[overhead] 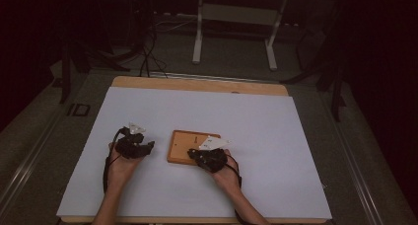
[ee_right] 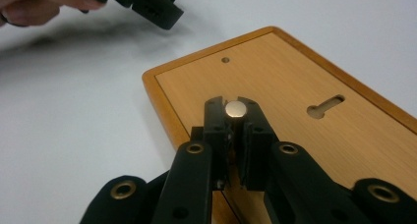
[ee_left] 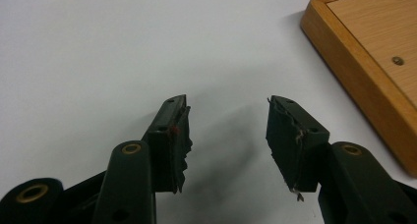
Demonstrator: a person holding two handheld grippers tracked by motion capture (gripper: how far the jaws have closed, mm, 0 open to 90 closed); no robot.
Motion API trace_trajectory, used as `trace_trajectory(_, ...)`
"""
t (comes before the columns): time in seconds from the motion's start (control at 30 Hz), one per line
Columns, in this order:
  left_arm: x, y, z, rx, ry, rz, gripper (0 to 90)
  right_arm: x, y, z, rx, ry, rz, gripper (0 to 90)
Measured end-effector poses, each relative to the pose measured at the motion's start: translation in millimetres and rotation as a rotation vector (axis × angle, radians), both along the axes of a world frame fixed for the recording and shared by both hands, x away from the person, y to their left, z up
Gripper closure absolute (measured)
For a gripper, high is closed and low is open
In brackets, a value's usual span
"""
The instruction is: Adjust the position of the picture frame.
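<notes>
The right gripper pinches a small metal disc over the wooden board, cut off at right; the left gripper is spread.

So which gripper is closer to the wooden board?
Right. The right gripper is over the wooden board, shut on a small metal disc; the left gripper sits open beside it.

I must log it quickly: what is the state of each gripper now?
Left gripper: open, holding nothing, over the white table.
Right gripper: closed on a small round metal piece, above the wooden board.
</notes>
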State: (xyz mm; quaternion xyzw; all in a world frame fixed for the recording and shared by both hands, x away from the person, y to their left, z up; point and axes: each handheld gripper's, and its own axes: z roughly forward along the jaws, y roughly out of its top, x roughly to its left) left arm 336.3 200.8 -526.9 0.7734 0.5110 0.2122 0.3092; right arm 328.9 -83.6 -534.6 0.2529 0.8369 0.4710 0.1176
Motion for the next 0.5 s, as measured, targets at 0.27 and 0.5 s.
trace_trajectory(0.27, 0.4, -1.1, -0.6, 0.005, 0.004, -0.001, 50.9, 2.6, -8.2, 12.7, 0.016, -0.014, 0.009, 84.6)
trace_trajectory(0.5, 0.8, -1.7, -0.7, 0.002, 0.002, -0.003, 51.0, 4.4, -12.4, 17.9, 0.027, -0.007, 0.036, 84.6)
